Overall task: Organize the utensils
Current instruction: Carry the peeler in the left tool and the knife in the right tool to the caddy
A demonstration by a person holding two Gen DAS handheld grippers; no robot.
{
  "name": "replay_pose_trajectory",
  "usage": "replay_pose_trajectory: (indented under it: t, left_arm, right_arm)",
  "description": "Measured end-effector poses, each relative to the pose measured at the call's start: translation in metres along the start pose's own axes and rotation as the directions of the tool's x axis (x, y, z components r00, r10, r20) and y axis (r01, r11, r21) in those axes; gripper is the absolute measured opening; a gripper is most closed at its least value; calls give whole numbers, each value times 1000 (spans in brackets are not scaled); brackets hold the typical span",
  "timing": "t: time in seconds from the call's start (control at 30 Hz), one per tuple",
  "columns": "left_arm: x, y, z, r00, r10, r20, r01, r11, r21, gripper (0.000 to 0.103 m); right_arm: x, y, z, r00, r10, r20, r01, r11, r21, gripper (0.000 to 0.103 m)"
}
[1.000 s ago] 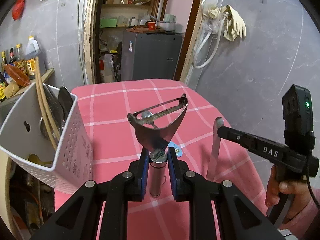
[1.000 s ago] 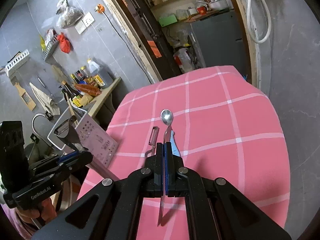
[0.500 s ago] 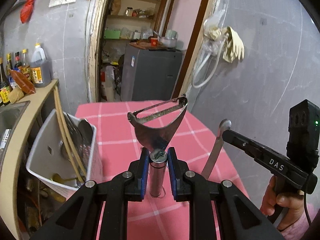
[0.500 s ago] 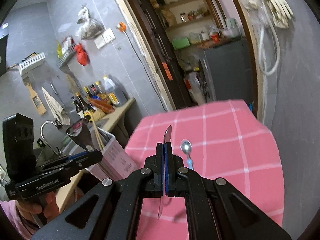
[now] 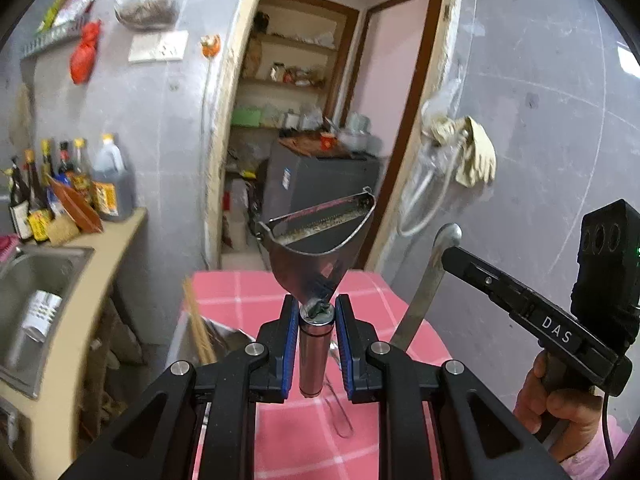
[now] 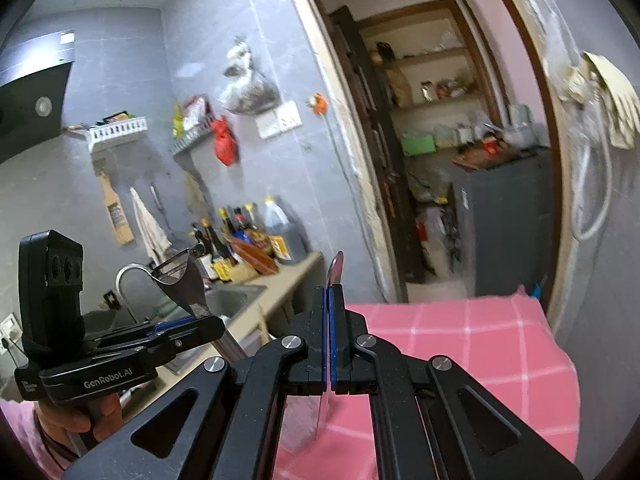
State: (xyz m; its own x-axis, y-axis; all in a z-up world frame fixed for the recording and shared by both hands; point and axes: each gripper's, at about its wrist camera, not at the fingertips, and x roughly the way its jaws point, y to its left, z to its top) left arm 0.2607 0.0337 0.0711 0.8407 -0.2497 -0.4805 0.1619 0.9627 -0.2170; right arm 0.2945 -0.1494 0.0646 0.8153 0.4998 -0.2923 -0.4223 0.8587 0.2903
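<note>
Left gripper: clenched on the round metal handle of a Y-shaped peeler, whose blade end stands upright above the fingers.
Right gripper: pinched on a flat metal utensil held edge-on; its rounded tip rises above the fingers.
Below both: pink checked tablecloth.
Left of table: utensil holder, partly hidden; countertop sink beyond.
</note>
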Motion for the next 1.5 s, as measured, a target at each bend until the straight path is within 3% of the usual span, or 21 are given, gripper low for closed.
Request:
replay_pose_trajectory:
  t: [0.3, 0.63, 1.5]
  left_arm:
    - [-26, 43, 19, 994, 102, 41, -100, 994, -34, 18]
    - [-15, 71, 1, 987, 159, -14, -160, 984, -76, 18]
    - [39, 96, -37, 979, 140, -147, -159, 979, -126, 18]
  right_arm:
    - [34, 39, 9, 994, 107, 14, -107, 994, -24, 1]
    - [76, 57, -20, 984, 170, -48, -171, 985, -34, 1]
    - [126, 49, -65, 965, 161, -208, -178, 982, -63, 2]
